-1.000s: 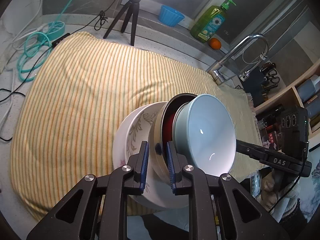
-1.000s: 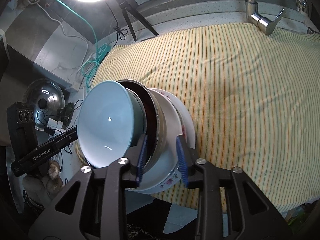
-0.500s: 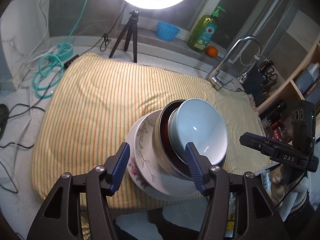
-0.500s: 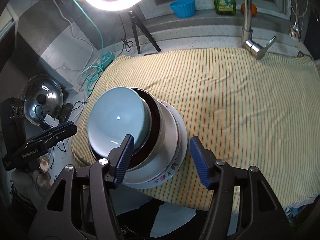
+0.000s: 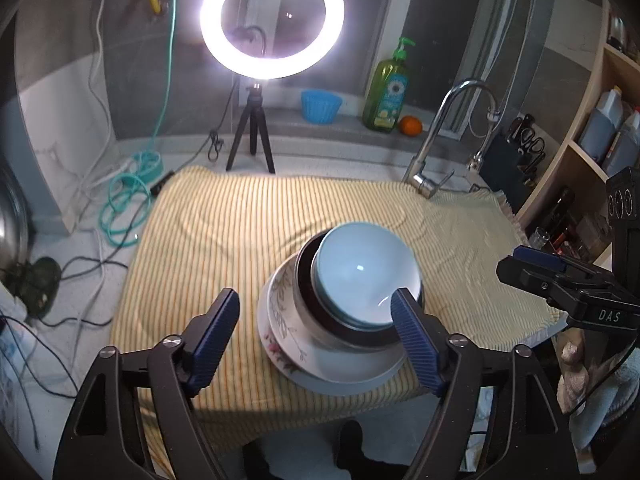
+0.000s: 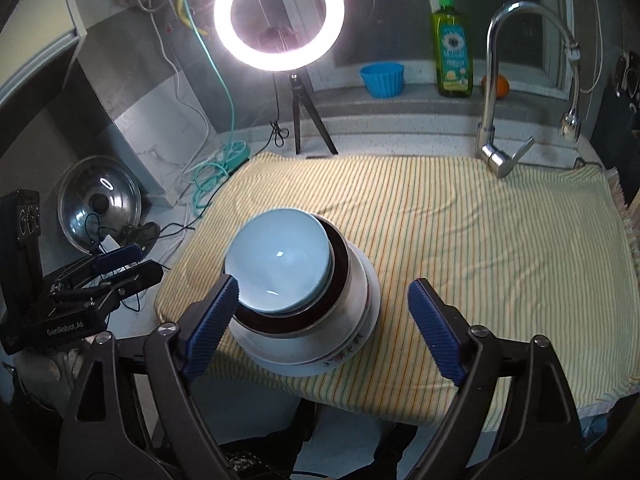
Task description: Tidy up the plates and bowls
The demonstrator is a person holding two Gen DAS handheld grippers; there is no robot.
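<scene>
A stack of dishes sits near the front edge of the striped cloth (image 5: 224, 240): a light blue bowl (image 5: 366, 276) nested in a dark-lined bowl (image 5: 306, 276), on a white floral plate (image 5: 280, 320). The stack also shows in the right wrist view, with the blue bowl (image 6: 280, 260) on top and the plate (image 6: 352, 354) below. My left gripper (image 5: 320, 340) is open and empty, above and behind the stack. My right gripper (image 6: 324, 328) is open and empty, likewise pulled back from it.
A lit ring light on a tripod (image 5: 252, 136) stands at the back. A faucet (image 6: 496, 120), green soap bottle (image 6: 452, 60), blue cup (image 6: 382, 78) and orange (image 5: 410, 125) line the back ledge. Cables (image 5: 128, 200) and a pot lid (image 6: 98, 200) lie left. Shelves (image 5: 592, 140) stand right.
Both grippers opened, let go of the stacked bowls and plate, and pulled up and back. The stack now rests on the cloth.
</scene>
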